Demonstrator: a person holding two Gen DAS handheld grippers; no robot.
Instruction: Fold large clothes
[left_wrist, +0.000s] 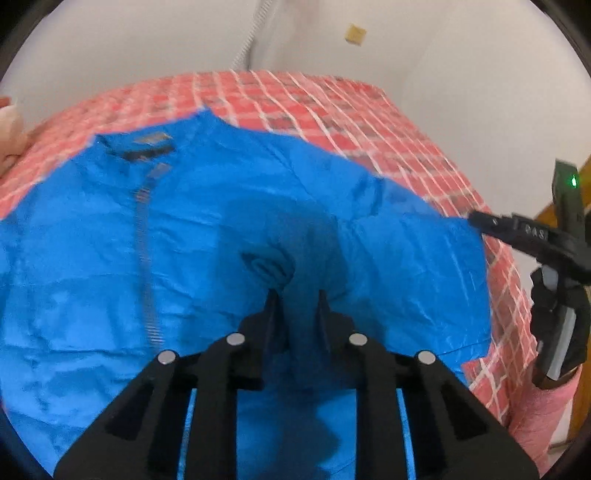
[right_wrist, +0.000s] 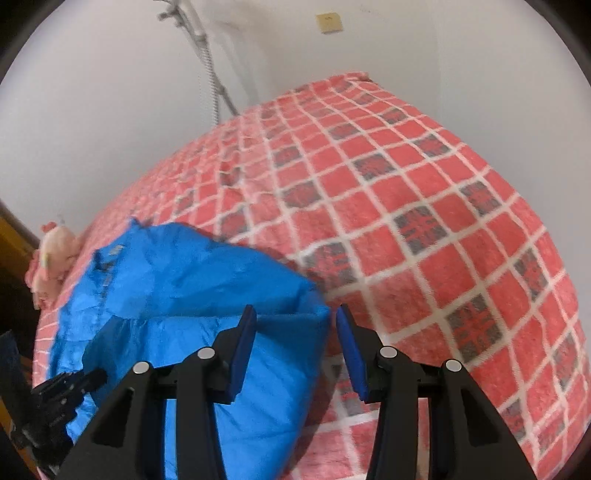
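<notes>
A large blue padded jacket lies spread on a bed with a red checked blanket, its zipper and dark collar toward the far left. My left gripper is shut on a bunched fold of the jacket near its middle. My right gripper is open, its blue pads either side of the jacket's folded right edge, which lies between the jaws. The right gripper also shows in the left wrist view at the jacket's right edge. The left gripper shows at the lower left of the right wrist view.
The red checked blanket covers the bed to the right of the jacket. A pink plush toy sits at the bed's far left edge. White walls with a hose stand behind the bed.
</notes>
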